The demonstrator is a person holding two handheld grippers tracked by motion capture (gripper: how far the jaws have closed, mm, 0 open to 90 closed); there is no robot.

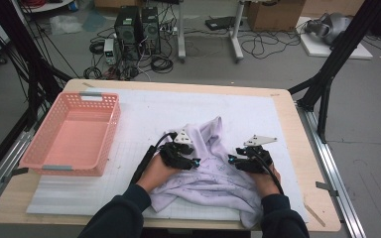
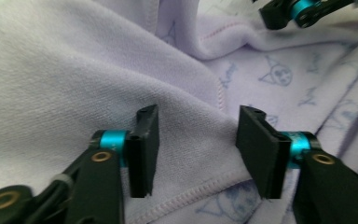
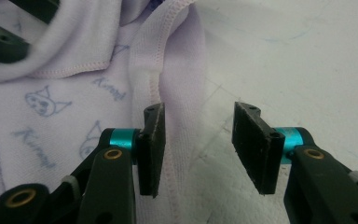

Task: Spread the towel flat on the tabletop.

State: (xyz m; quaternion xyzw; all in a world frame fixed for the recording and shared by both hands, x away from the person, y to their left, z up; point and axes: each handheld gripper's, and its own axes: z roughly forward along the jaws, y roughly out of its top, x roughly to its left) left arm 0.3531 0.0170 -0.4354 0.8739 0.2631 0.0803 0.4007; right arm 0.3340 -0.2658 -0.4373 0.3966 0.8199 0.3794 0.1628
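Both claws spread over the lilac printed garment, nothing pinched.

Left claw (image 2: 193,149): jaws apart, straddling a raised fold of the plain fleecy side just above a stitched hem; pads don't press the cloth, so this reads as lining up for a pinch on that fold. Right claw (image 3: 198,149): jaws apart too, left pad over the stitched edge, right pad over bare mat, placed to catch the hem from the side. Garment (image 1: 213,171) lies crumpled near the front edge of the worktop (image 1: 297,148) on a white grid mat (image 1: 144,111), between both hands, printed inside showing. Pink basket (image 1: 74,134) sits well apart at the left, empty; probably the drop point.
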